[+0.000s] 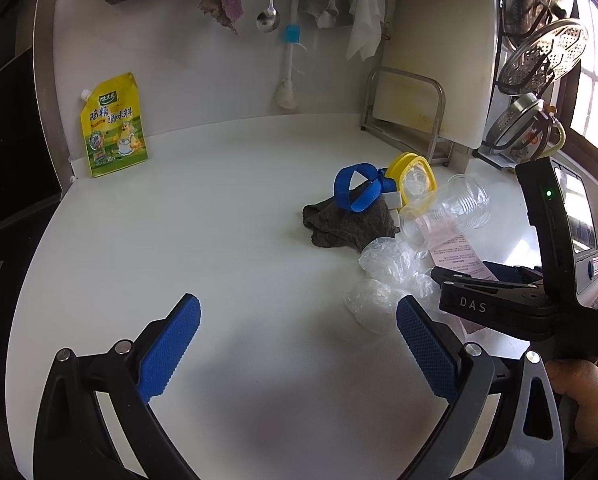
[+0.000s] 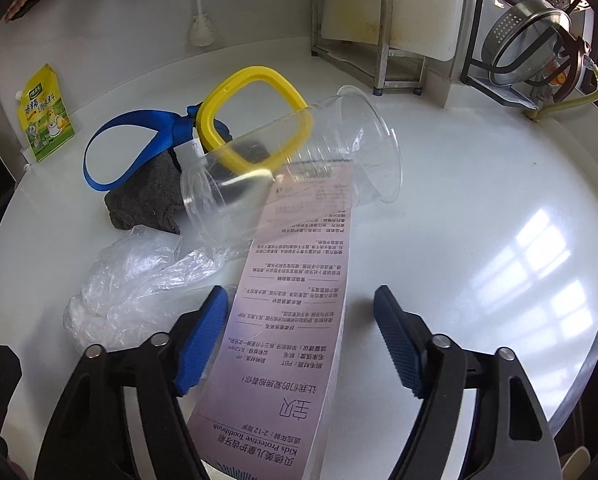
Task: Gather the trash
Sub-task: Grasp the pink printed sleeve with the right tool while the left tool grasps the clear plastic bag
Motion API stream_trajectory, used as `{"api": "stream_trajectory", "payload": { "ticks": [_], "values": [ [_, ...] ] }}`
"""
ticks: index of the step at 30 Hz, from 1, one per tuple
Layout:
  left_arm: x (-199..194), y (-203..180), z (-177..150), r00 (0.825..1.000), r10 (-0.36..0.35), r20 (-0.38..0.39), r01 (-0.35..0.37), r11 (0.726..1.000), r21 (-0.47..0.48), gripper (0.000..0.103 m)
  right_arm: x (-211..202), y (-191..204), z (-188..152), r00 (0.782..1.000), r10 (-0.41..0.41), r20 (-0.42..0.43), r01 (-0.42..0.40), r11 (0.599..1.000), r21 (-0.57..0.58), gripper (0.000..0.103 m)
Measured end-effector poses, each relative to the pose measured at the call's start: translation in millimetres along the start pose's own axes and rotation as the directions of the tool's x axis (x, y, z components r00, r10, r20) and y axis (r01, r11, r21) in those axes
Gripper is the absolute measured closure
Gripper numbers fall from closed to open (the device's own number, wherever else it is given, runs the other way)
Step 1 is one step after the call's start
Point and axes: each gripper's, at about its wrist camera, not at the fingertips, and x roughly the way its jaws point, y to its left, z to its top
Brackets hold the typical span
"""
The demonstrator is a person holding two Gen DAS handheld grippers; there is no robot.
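A clear plastic cup [image 2: 299, 168] lies on its side on the white counter [image 2: 479, 200]. A long pink toothbrush package [image 2: 295, 320] runs from under the cup toward me. It lies between the fingers of my right gripper [image 2: 301, 340], which is open: the left pad is at the package's edge and the right pad stands apart from it. A crumpled clear plastic bag [image 2: 127, 280] sits left of the package. Behind it are a grey cloth [image 2: 147, 200] and a yellow frame [image 2: 255, 74] with a blue strap [image 2: 119, 128]. My left gripper [image 1: 299, 352] is open over bare counter, left of the bag [image 1: 383, 276].
A yellow seasoning pouch [image 1: 113, 124] leans on the back wall at the left. A metal rack [image 1: 407, 108] holding a white cutting board stands at the back right. Pot lids [image 1: 547, 56] hang on a wire rack at the far right. Cloths, a spoon and a brush hang on the wall.
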Motion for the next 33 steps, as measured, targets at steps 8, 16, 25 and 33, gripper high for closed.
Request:
{"api": "stream_trajectory", "payload": {
  "ticks": [8,16,25,33],
  "values": [
    [-1,-6,1,1.000,-0.018,-0.006,0.018,1.000,-0.003,0.006,-11,-14,-6,0.998,0.064,0.003,-0.064,0.998,0.015,0.053],
    [0,-25,7,0.999,-0.045,-0.012,0.045,0.999,0.012,0.006,-29,-35,-16,0.994,0.108,0.025,-0.109,0.993,0.043,0.053],
    [24,-57,12,0.994,-0.068,-0.086,0.072,0.997,0.035,0.006,-44,-74,-39,0.991,0.123,0.054,-0.128,0.987,0.101,0.053],
    [44,-78,19,0.994,-0.016,-0.105,0.021,0.999,0.050,0.006,-54,-105,-51,0.986,0.139,0.094,-0.153,0.977,0.151,0.053]
  ]
}}
